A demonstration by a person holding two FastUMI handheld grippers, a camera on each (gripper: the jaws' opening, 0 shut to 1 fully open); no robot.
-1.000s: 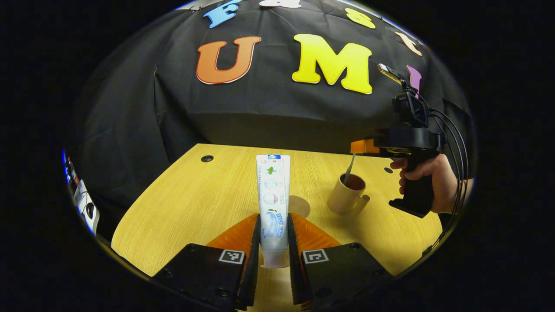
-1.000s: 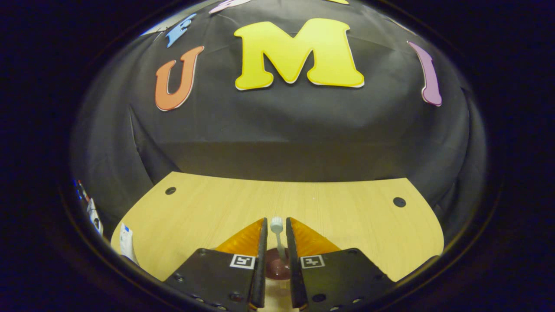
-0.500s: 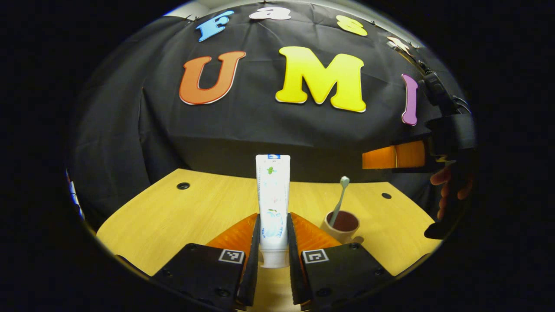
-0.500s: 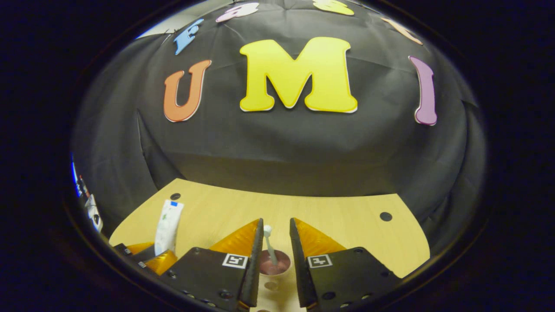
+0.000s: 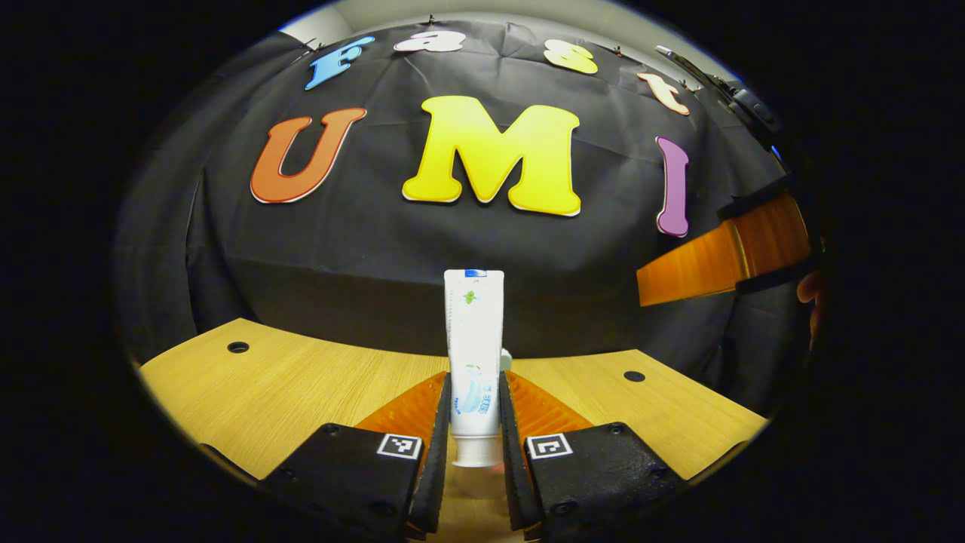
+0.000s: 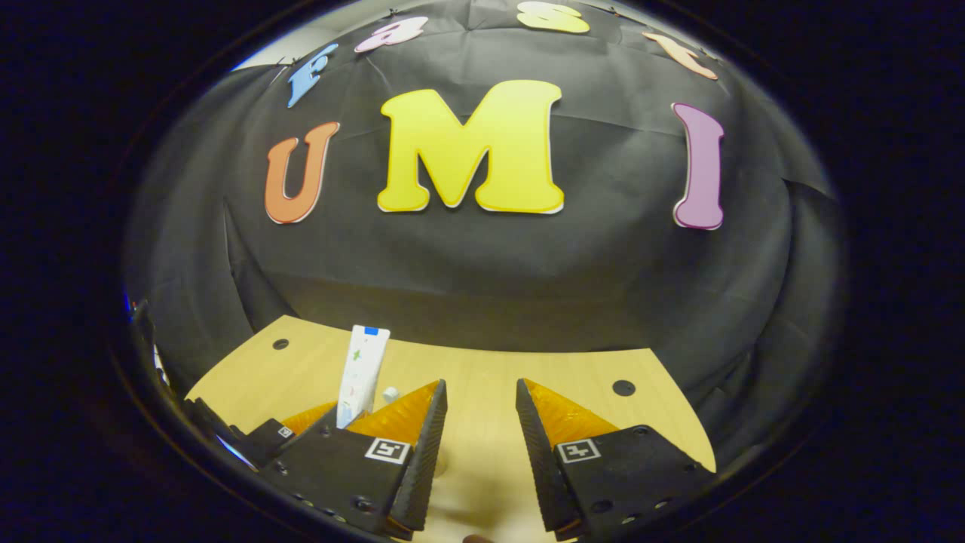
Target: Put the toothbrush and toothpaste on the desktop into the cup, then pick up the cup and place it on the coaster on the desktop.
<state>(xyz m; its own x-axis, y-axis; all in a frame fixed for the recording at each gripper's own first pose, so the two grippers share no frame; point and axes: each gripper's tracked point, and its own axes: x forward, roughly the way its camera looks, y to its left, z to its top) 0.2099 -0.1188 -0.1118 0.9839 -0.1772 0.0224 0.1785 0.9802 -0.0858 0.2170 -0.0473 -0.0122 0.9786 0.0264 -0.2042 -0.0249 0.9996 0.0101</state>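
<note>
Left gripper: clamped on the toothpaste tube, both fingers pressing its lower body just above the cap. Tube held upright, cap end down, crimped end up against the black cloth wall. Raised above the wooden desktop. Small pale toothbrush head peeking out at 3 o'clock of the tube, touching its edge in the left gripper view; rest of the brush hidden behind tube and finger. Cup and coaster: position cannot be told from either view. Right gripper seen at 3 o'clock of the left gripper view, one ribbed finger angled toward centre, well above the desktop; sliver of a hand just behind it.

Right gripper: spread wide, nothing between the fingers, bare desktop in the gap. Toothpaste tube at 9 o'clock of that gap, upright, gripped low by the left gripper. Toothbrush head just beside the tube at its 3 o'clock, partly behind the right gripper's own left finger. Two dark round holes in the desktop, at 10 o'clock and 2 o'clock of the gap.
</note>
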